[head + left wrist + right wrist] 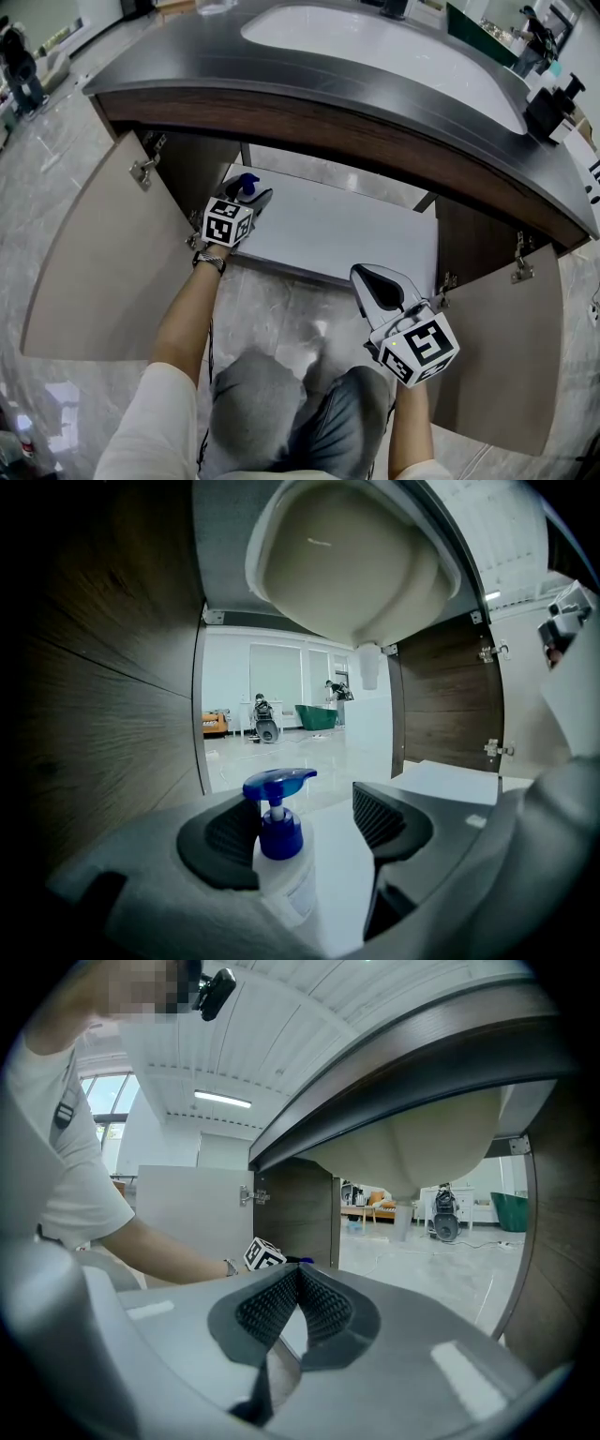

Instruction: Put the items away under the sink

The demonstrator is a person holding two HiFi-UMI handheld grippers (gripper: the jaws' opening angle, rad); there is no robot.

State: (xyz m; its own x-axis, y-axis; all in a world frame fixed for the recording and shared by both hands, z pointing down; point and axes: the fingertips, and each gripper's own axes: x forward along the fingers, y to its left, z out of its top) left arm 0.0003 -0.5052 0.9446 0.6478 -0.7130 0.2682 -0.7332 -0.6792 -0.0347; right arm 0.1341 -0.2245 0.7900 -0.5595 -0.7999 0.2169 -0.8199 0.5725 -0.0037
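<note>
The right claw [298, 1274] sits below the pale sink bowl [441, 1143], jaws pressed together with nothing between them. Left of the bowl, a bare forearm [159, 1246] crosses an open cabinet door [183, 1208].

Item: pump bottle [279, 841]
Look: blue pump head and collar on a whitish, translucent body with a pale label
Pose: upright, with the spout pointing right in the left gripper view
Place: on the white shelf [347, 234] under the sink, at its left end beside the wood-grain side wall
Contact: between the left gripper [298, 806] pads, close against the left pad and clear of the right one
</note>
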